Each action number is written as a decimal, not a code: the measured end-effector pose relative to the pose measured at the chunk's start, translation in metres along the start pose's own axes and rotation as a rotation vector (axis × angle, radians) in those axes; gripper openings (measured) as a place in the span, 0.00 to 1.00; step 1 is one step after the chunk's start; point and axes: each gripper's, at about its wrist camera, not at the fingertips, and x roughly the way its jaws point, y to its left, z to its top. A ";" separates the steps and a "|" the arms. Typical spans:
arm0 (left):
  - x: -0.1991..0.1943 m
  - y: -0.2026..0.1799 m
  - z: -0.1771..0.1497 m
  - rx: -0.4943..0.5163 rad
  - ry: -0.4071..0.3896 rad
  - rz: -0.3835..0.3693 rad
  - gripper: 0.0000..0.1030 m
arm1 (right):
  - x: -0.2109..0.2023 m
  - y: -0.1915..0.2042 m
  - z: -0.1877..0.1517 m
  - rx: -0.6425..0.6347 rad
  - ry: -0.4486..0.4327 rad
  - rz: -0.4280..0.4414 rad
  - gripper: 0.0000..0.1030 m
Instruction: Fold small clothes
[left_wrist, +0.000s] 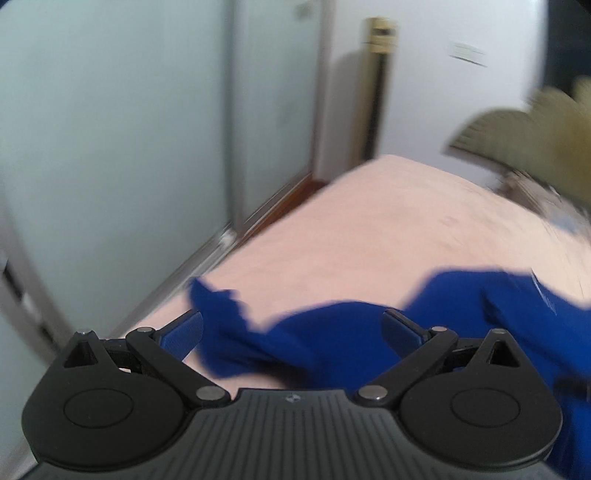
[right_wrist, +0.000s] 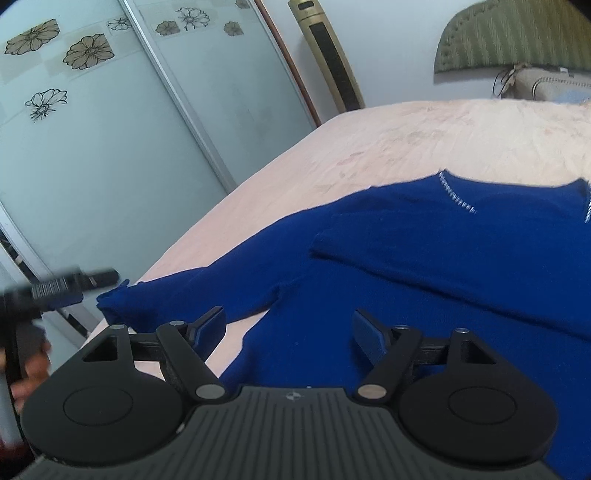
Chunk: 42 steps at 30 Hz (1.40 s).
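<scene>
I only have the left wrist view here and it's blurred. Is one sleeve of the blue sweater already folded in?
Observer: Yes. In the right wrist view one sleeve lies folded across the body of the blue sweater.
Reviewer: And the other sleeve?
Observer: It stretches out flat toward the bed's left edge, not yet folded.
Reviewer: Is the right gripper holding anything?
Observer: No. The right gripper is open above the sweater, nothing pinched between its fingers.

No legible txt or nos., small emblem on each tool body, unreadable, wall label blurred
</scene>
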 end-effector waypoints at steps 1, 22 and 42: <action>0.007 0.011 0.009 -0.023 0.037 0.013 1.00 | 0.002 0.001 0.000 -0.002 0.003 -0.001 0.77; 0.024 0.122 -0.030 -0.216 0.175 0.258 1.00 | 0.017 0.012 -0.021 -0.017 0.061 0.032 0.80; 0.058 0.155 -0.086 -1.049 0.268 -0.267 0.11 | 0.006 0.010 -0.027 -0.003 0.060 0.018 0.81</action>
